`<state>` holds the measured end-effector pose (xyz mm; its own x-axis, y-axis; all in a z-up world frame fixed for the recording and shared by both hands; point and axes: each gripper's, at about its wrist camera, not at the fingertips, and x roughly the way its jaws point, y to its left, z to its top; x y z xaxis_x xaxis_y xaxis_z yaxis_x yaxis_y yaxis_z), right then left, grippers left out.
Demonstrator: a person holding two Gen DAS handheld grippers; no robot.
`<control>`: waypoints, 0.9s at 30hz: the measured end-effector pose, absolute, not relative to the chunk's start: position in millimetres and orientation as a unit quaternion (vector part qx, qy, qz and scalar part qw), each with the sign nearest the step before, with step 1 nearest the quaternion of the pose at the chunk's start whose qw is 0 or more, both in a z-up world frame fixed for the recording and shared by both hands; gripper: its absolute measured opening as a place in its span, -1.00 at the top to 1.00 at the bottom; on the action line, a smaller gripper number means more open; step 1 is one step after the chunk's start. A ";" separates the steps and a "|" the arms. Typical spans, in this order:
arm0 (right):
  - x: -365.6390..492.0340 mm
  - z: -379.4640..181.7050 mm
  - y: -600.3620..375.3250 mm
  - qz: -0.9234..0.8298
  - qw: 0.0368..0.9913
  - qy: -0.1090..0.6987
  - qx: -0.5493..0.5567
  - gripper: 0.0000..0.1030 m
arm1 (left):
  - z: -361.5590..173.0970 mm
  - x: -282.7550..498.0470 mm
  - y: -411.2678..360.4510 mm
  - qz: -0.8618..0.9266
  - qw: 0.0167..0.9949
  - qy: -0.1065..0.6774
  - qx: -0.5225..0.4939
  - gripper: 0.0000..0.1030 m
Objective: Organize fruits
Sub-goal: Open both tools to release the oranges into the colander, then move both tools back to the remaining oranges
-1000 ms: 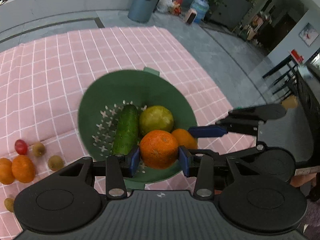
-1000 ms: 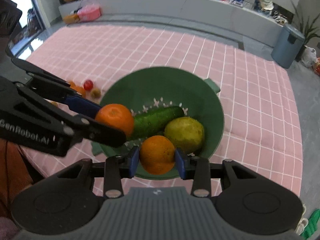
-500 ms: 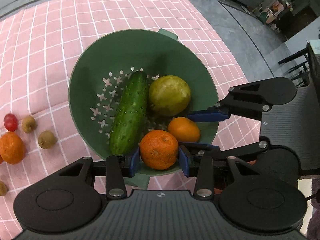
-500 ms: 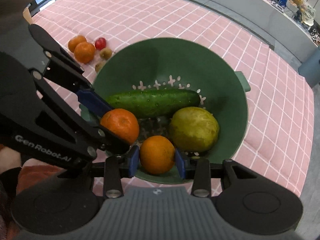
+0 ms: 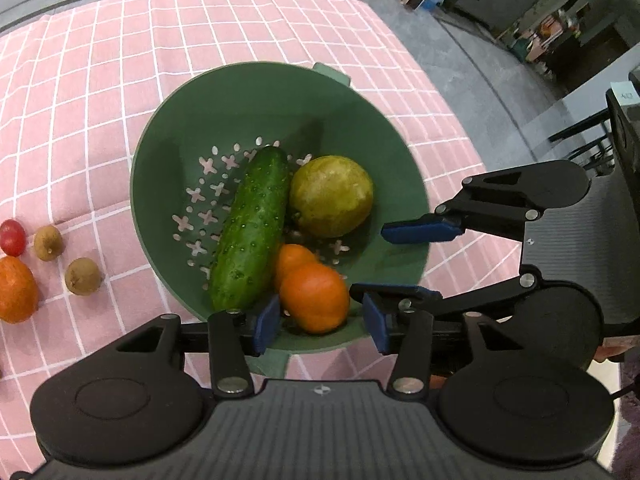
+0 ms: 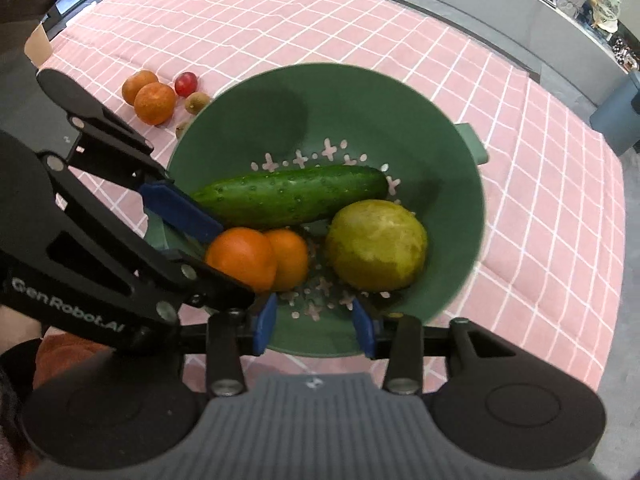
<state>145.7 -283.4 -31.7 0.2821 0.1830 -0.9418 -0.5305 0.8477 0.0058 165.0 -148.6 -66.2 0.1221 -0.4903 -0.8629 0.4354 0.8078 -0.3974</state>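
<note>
Left hand-held gripper [image 5: 320, 322] hangs over the near rim of the green colander [image 5: 224, 92], pointing steeply down. Its jaws have just been opening & now stand apart; an orange [image 5: 314, 296] sits between the blue pads [image 5: 266, 324] w/ a gap on each side, so no grip. That orange rests on the colander floor, touching a second, smaller orange [image 5: 292, 260] just behind it.

Right hand-held gripper [image 6: 314, 322] also tilts down over the colander edge. Its jaws have just been opening too; nothing between them but bare perforated floor, so it's open & holding nothing. From the left wrist view it comes in from the right side [image 5: 400, 260], one blue finger over the bowl, the other at the rim.

Inside the colander: a cucumber [image 5: 252, 228] lying across the bottom, a yellow-green round fruit [image 5: 331, 196] beside it, touching or nearly so, plus the two oranges close to the cucumber's near end.

On the desk, covered w/ a pink checked cloth [image 5: 100, 80], left of the colander & well apart from it: a loose orange [image 5: 16, 290], a red grape-like fruit [image 5: 12, 237], two small brown fruits [image 5: 48, 243]. Right wrist view shows two oranges [image 6: 154, 103] out there side by side.
</note>
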 end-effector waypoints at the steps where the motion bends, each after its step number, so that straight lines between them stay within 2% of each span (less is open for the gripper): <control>1: 144.8 -28.7 -283.0 0.224 0.786 0.553 -0.160 0.11 | -62.9 164.3 -147.5 -0.310 0.750 0.584 -0.024 -0.13; 3: 141.3 -20.3 -282.5 0.217 0.791 0.548 -0.162 -0.07 | -53.4 160.7 -145.0 -0.311 0.755 0.577 -0.019 -0.14; 7: 131.4 -7.6 -278.2 0.202 0.803 0.536 -0.163 -0.18 | -31.1 149.8 -134.8 -0.305 0.779 0.548 -0.010 -0.17; 9: 125.8 -1.8 -274.6 0.189 0.812 0.526 -0.165 -0.29 | -22.2 144.0 -128.5 -0.304 0.787 0.536 -0.009 -0.18; 18: 99.7 25.5 -257.5 0.142 0.869 0.465 -0.091 -0.43 | 16.6 115.7 -89.5 -0.268 0.857 0.441 0.017 -0.18; 27: 76.5 22.1 -205.6 0.127 0.920 0.370 0.011 -0.43 | 21.2 106.0 -44.9 -0.227 0.898 0.374 0.052 -0.18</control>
